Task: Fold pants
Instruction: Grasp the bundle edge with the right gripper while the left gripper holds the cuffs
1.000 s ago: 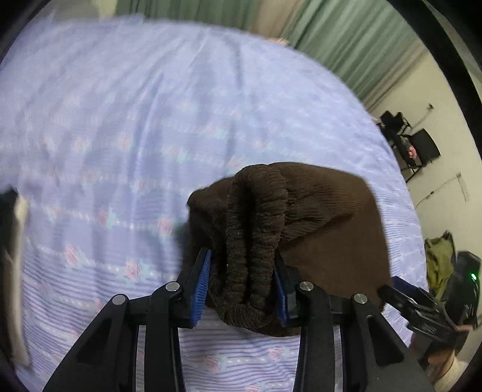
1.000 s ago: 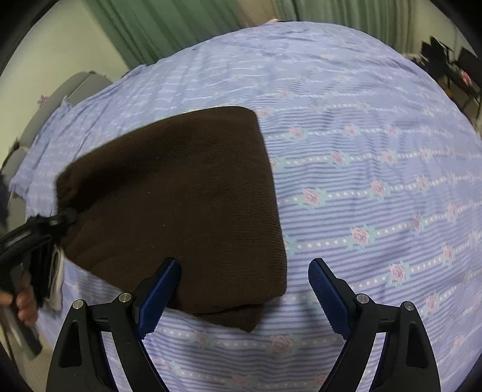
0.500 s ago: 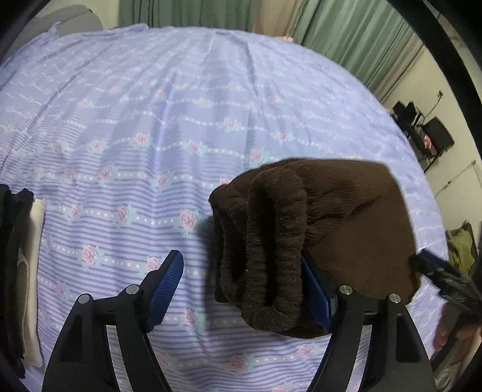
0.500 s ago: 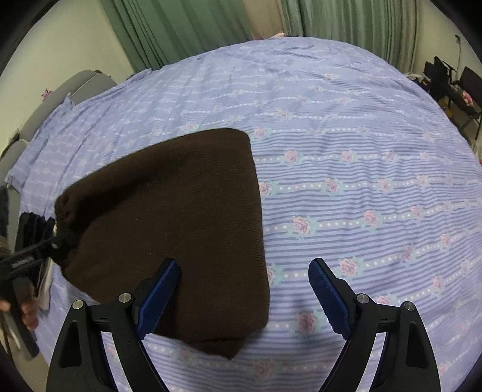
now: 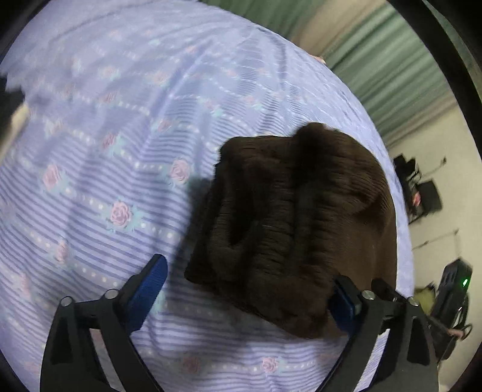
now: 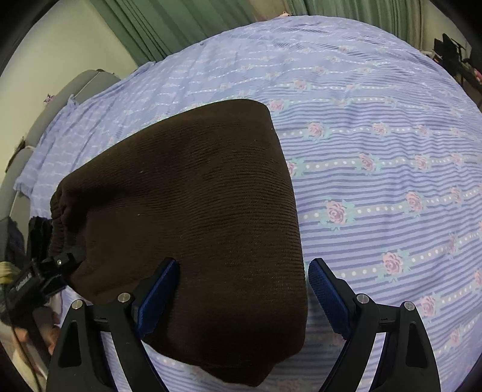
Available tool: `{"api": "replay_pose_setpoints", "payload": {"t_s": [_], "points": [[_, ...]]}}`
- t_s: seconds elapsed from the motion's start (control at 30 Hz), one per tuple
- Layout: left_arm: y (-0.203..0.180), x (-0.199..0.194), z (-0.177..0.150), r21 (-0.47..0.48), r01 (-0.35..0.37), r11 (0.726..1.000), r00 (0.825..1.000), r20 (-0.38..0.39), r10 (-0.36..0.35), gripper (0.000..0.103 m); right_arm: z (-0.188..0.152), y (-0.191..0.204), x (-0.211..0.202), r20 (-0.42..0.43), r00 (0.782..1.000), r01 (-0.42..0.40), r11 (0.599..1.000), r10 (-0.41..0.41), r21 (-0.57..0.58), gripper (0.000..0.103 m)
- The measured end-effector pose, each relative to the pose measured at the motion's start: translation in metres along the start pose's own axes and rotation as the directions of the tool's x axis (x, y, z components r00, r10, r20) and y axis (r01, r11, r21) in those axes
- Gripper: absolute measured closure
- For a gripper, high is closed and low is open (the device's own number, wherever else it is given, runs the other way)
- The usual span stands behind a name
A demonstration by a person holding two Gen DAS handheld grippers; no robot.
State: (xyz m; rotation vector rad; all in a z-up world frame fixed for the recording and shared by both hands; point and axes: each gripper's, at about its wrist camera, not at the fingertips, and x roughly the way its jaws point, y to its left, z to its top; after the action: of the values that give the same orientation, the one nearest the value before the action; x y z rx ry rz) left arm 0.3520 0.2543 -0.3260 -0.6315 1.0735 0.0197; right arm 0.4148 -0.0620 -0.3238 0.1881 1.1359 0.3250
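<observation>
The folded brown pants [image 6: 192, 217] lie on the bed's rose-striped sheet [image 6: 376, 169], no readable label showing. The left gripper [image 5: 247, 289] has just been opening, its jaws now spread about the bunched waistband without pinching; the right gripper [image 6: 242, 286] is spread over the folded edge.

A bed is covered by a lilac sheet [image 6: 376, 126] printed with stripes, dotted bands and pink roses. Green curtains [image 6: 168, 27] are hung behind the bed, and a strip of beige [image 5: 328, 30] is seen between their panels. A pale cream wall [image 6: 60, 54] is shown to one side, with a grey padded headboard [image 6: 69, 93] set against it. In the left wrist view a plain off-white wall [image 5: 452, 193] is seen beyond the bed's far edge, where dark chairs [image 5: 421, 187] are placed. A black device with a small green light [image 5: 455, 286] is seen lower down.
</observation>
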Motion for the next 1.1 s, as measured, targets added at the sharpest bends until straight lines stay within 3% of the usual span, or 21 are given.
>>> {"api": "replay_pose_setpoints", "payload": {"t_s": [0.33, 0.47, 0.73, 0.8, 0.87, 0.9, 0.93, 0.97, 1.1], "points": [[0.017, 0.021, -0.01, -0.14, 0.115, 0.983, 0.993, 0.016, -0.114, 0.004, 0.001, -0.009, 0.017, -0.004, 1.0, -0.022, 1.0, 0.022, 0.012, 0.015], [0.009, 0.016, -0.018, -0.189, 0.125, 0.974, 0.992, 0.042, -0.119, 0.016, -0.001, -0.013, 0.022, -0.005, 0.999, -0.043, 0.998, 0.043, 0.039, 0.015], [0.008, 0.052, 0.007, -0.247, 0.21, 0.946, 0.977, 0.028, -0.209, 0.013, 0.006, -0.016, 0.033, 0.004, 0.999, -0.052, 0.997, 0.052, 0.063, 0.015], [0.013, 0.055, 0.01, -0.256, 0.223, 0.94, 0.974, 0.032, -0.223, 0.016, 0.009, -0.017, 0.036, 0.0, 0.998, -0.061, 0.995, 0.061, 0.078, 0.015], [0.014, 0.047, 0.006, -0.235, 0.219, 0.947, 0.975, 0.033, -0.218, 0.026, 0.011, -0.016, 0.038, -0.008, 0.997, -0.073, 0.994, 0.074, 0.086, 0.015], [0.012, 0.042, 0.007, -0.198, 0.207, 0.958, 0.978, 0.03, -0.206, 0.032, 0.012, -0.015, 0.038, -0.012, 0.997, -0.074, 0.994, 0.075, 0.081, 0.018], [0.008, 0.037, 0.007, -0.174, 0.198, 0.965, 0.98, 0.025, -0.197, 0.038, 0.012, -0.013, 0.037, -0.015, 0.996, -0.083, 0.994, 0.084, 0.071, 0.028], [0.006, 0.033, 0.008, -0.159, 0.192, 0.969, 0.981, 0.025, -0.19, 0.042, 0.012, -0.011, 0.035, -0.018, 0.994, -0.104, 0.993, 0.105, 0.058, 0.029], [-0.014, 0.015, 0.012, -0.05, 0.149, 0.988, 0.989, 0.029, -0.147, 0.047, 0.01, 0.002, 0.016, -0.007, 0.994, -0.109, 0.994, 0.109, 0.01, 0.051]]}}
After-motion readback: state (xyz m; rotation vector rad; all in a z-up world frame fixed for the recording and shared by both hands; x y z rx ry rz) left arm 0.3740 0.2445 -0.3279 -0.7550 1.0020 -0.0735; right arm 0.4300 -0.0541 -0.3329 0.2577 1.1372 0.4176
